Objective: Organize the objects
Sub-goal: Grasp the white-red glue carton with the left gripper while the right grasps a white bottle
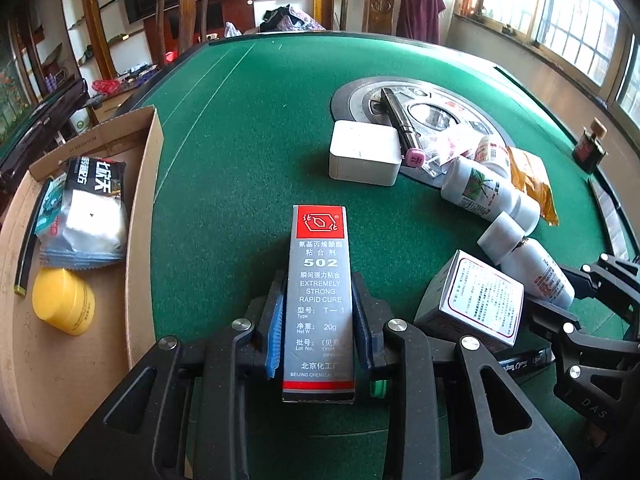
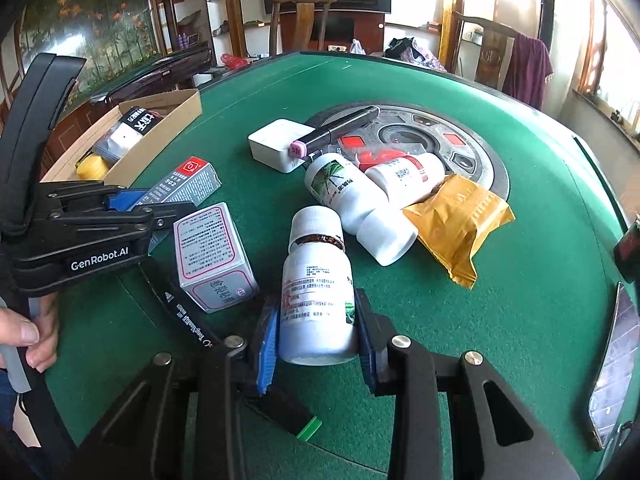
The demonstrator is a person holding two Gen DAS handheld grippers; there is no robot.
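A: Green felt table [image 1: 248,128], round metal centre panel [image 1: 360,98]. Log the left side

B: Left gripper [image 1: 319,330] clenched on the 502 glue box [image 1: 320,280], blue pads against both long sides. Box long axis runs along the fingers, red logo end pointing away from the camera, toward the white box [image 1: 365,153]; whether it is lifted off the felt I cannot tell

A: Right side?

B: Right gripper [image 2: 317,330] grasping a white pill bottle [image 2: 316,284], lying on the felt. Long axis along the fingers, cap end pointing away, toward two more white bottles [image 2: 352,190] lying just beyond it. Orange foil packet [image 2: 460,220] touches those two

A: Containers?

B: Cardboard tray [image 1: 146,184] at the table's left edge. Contents: yellow jar [image 1: 64,304], black-and-white snack packet [image 1: 96,200], a blue-edged packet under it, a thin black pen along the left wall

A: Loose items?

B: Silver medicine carton [image 2: 212,256] between the two grippers; black marker with pink cap [image 2: 332,130] resting on the white box; black pen with green end [image 2: 240,364] under the right gripper's left finger
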